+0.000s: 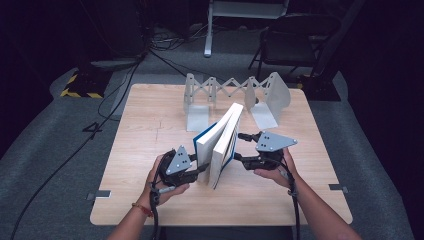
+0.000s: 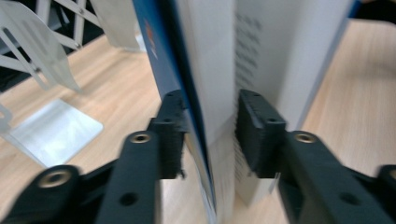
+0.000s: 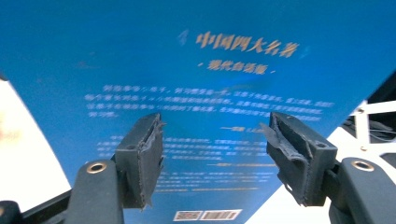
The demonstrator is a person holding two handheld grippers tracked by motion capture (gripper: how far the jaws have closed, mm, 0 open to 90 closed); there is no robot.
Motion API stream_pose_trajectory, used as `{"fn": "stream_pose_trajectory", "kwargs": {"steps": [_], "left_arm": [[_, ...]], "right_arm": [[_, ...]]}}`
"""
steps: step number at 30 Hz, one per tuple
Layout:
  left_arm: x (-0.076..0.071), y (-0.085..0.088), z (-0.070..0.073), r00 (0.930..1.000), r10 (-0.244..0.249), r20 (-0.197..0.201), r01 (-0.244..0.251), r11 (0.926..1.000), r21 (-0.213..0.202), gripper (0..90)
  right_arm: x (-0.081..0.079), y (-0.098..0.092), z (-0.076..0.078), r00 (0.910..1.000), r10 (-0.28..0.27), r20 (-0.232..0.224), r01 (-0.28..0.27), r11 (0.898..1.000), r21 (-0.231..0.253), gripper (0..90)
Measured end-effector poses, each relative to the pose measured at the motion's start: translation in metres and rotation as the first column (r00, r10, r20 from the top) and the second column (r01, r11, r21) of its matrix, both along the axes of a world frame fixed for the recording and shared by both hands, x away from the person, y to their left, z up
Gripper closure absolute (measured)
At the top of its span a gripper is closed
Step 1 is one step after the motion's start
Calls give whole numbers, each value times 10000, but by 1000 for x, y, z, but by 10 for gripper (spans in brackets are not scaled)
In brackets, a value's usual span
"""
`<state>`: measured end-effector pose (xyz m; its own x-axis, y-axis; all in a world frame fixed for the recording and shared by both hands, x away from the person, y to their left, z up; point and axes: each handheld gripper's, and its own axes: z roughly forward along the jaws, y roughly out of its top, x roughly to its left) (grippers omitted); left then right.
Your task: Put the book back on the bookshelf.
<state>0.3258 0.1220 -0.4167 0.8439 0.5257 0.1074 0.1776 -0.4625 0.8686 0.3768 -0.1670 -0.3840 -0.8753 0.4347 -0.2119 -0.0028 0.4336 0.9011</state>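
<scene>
Here, two blue-covered books [image 1: 222, 142] upright on the table [image 1: 150, 150], leaning together. Between the left gripper [image 2: 210, 135] jaws, one book's edge, pads slack, not pressing. Ahead of the spread, empty right gripper [image 3: 215, 154] jaws, a back cover. Beyond, white expandable bookend rack [image 1: 235, 92], holding nothing.

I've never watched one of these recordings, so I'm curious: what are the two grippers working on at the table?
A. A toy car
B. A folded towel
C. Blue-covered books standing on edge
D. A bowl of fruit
C: the books stand on edge mid-table, white pages showing, with the left gripper at one side and the right gripper at the other; the right gripper view faces a blue cover.
</scene>
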Motion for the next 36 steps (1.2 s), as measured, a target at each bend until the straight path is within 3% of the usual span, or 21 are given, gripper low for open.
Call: {"fn": "stream_pose_trajectory", "kwargs": {"steps": [2, 3, 5, 6, 11, 15, 19, 20, 21, 23, 24, 26, 27, 29, 31, 35, 36], "left_arm": [[-3, -1, -2, 9999, 14, -132, -14, 10000, 7, 456], [-3, -1, -3, 9995, -40, -320, 39, 10000, -34, 456], [-6, -4, -7, 9979, -46, -639, 53, 9999, 110, 355], [-7, -5, -8, 9977, -71, -672, 76, 9999, 77, 282], [-15, -18, -13, 9970, 200, -741, -193, 9998, 102, 159], [-14, -27, -16, 9953, 631, -739, -654, 9974, -289, 157], [-12, -35, -21, 9931, 970, -653, -986, 9949, -220, 156], [-12, -41, -25, 9896, 1342, -523, -1362, 9900, -355, 157], [-12, -41, -25, 9896, 1342, -523, -1362, 9900, -355, 158], [-11, -49, -28, 9819, 1847, -428, -1867, 9811, -500, 160], [-11, -49, -28, 9819, 1847, -428, -1867, 9811, -500, 163], [-11, -55, -30, 9734, 2279, -225, -2286, 9728, -363, 174], [-11, -56, -31, 9610, 2763, -83, -2763, 9597, -510, 302], [-10, -54, -31, 9606, 2778, -121, -2780, 9584, -644, 402], [-8, -49, -30, 9629, 2687, -262, -2700, 9592, -838, 447], [-6, -44, -30, 9636, 2660, -282, -2674, 9599, -844, 481], [-5, -41, -30, 9647, 2619, -278, -2634, 9613, -808, 503]], "right_arm": [[0, 1, -1, 10000, -12, 56, 12, 10000, -50, 358], [-1, 3, -2, 10000, 27, 1, -27, 10000, -92, 358], [-2, 6, -3, 9999, 117, 112, -114, 9995, -294, 356], [-4, 9, -4, 9993, 103, 366, -84, 9986, -529, 358], [-4, 13, -9, 9997, 185, 169, -177, 9987, -472, 356], [-1, 15, -16, 9999, 105, -21, -105, 9993, -370, 346], [0, 17, -18, 10000, -35, -16, 34, 9994, -348, 334], [1, 19, -22, 9997, -228, 39, 229, 9993, -282, 331], [1, 19, -22, 9997, -228, 39, 229, 9993, -282, 331], [2, 20, -24, 9993, -380, 48, 381, 9988, -291, 318], [2, 20, -24, 9993, -380, 48, 381, 9988, -291, 318], [2, 21, -25, 9989, -473, 65, 475, 9985, -273, 297], [3, 20, -25, 9989, -478, 20, 478, 9986, -242, 295], [3, 19, -25, 9986, -524, 44, 525, 9983, -266, 295], [4, 14, -25, 9969, -782, 74, 784, 9965, -288, 321], [8, 5, -28, 9956, -921, -154, 916, 9952, -330, 313], [10, -3, -31, 9944, -1033, -201, 1020, 9930, -589, 305]]}}
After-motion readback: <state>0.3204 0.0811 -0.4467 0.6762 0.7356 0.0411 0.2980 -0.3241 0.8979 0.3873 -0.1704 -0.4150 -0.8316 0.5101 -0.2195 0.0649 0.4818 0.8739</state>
